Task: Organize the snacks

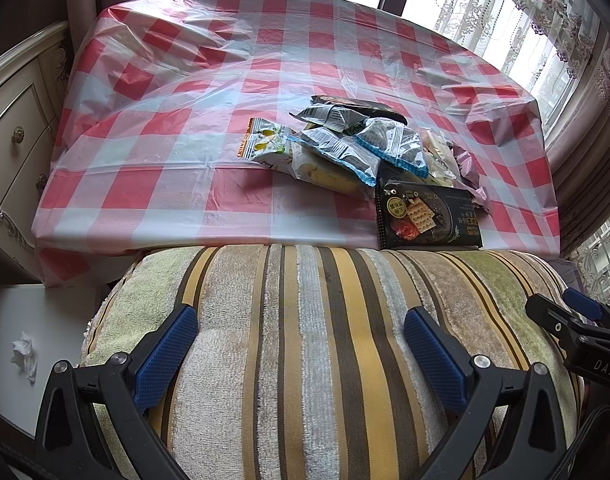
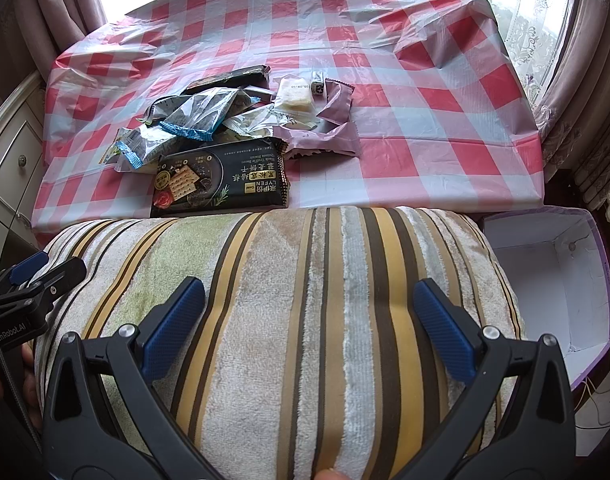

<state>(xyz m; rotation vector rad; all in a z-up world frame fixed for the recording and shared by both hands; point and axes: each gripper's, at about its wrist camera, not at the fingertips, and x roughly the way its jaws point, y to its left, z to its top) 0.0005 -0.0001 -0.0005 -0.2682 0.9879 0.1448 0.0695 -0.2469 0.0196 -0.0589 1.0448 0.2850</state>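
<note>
Red-and-white checked plastic sheeting (image 1: pixel 177 128) covered the worktop, creased and shiny under the window light. Against its near edge lay a striped plush cushion (image 1: pixel 305 340), its stripes running away from the cameras toward the worktop. A white-lined open box (image 2: pixel 545 280) stood at the cushion's right side, below the worktop's near right corner.

The snack pile (image 1: pixel 345 148) sat on the near half of the worktop, packets overlapping at mixed angles. The black cracker pack (image 2: pixel 221 180) lay flat at the near edge, touching the cushion, its long axis running side to side along that edge and its print upside down to the cameras. Behind it, silver-and-blue packets (image 2: pixel 193 120) leaned on one another, and mauve wrappers (image 2: pixel 329 128) spread to the right. An orange-ended packet (image 1: pixel 261 142) marked the pile's left end.

Both tools hovered over the cushion, tilted downward, well short of the snacks. The left gripper (image 1: pixel 301 340) was spread wide and held nothing; the right gripper (image 2: pixel 309 320) likewise gaped, released.
</note>
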